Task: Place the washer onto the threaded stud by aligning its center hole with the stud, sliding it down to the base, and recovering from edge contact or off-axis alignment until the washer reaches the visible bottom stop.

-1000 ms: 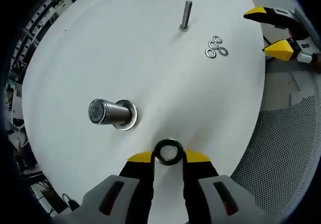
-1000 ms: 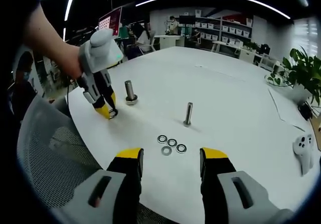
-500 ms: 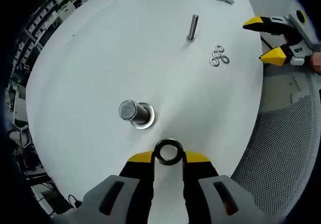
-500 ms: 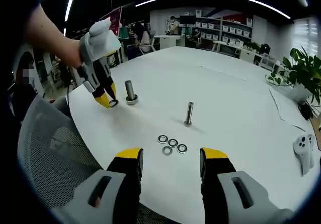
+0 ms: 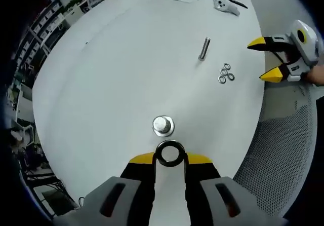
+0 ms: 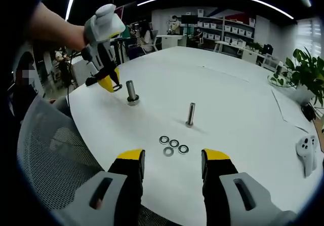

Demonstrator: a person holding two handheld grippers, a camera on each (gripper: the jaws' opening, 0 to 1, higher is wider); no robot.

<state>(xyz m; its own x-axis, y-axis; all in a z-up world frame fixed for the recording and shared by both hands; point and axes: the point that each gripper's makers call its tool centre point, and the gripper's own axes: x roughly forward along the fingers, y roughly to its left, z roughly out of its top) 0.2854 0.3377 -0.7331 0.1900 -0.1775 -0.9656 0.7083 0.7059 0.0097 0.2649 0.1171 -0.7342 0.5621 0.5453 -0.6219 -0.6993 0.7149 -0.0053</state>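
Gripping washer point(image 5: 170, 153) in jaws, stud point(image 5: 163, 125) seen end-on, threads hidden

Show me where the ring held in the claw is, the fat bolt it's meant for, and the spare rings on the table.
Held washer point(image 5: 170, 153), left gripper view, on its rim.
Thick stud point(image 5: 162, 125), left gripper view, on its top end.
Spare washers point(image 6: 173, 144), right gripper view, on the middle ring.
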